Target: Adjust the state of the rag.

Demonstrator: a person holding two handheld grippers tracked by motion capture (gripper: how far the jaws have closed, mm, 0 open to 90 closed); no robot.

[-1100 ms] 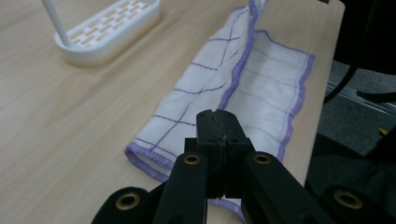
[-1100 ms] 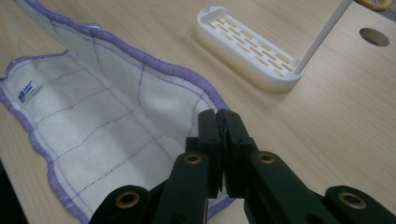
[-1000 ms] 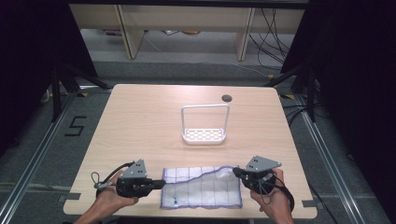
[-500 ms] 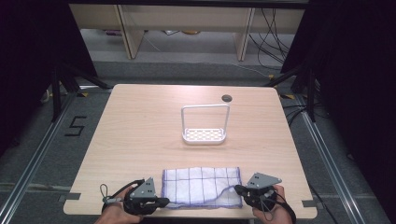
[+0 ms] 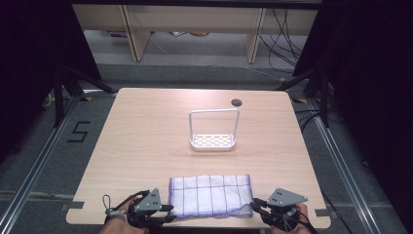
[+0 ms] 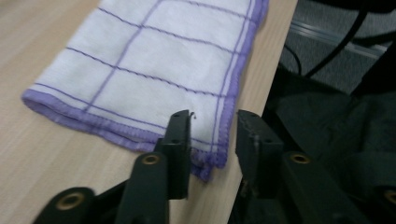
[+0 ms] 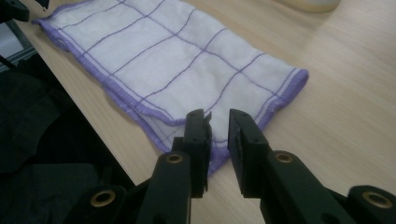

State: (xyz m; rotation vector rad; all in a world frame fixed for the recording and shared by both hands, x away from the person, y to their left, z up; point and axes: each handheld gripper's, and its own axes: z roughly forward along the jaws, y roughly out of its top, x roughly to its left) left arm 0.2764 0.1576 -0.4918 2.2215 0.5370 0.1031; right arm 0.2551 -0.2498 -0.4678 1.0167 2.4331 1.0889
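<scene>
A white cloth with purple grid lines and a purple hem lies folded flat on the wooden table, close to its near edge. My left gripper is at the cloth's near-left corner. In the left gripper view the jaws stand open over that corner of the cloth, with a clear gap between them. My right gripper is at the near-right corner. Its jaws stand slightly apart just above the corner of the cloth, which rests on the table.
A white wire rack with a perforated base stands upright mid-table, beyond the cloth. A round cable hole sits near the far edge. The table's near edge drops off right beside both grippers; shelving and cables lie behind the table.
Both grippers drew back toward the near edge, bringing the cloth's edge over into a fold. The cloth now lies flat and narrower, and the jaws have parted from it.
</scene>
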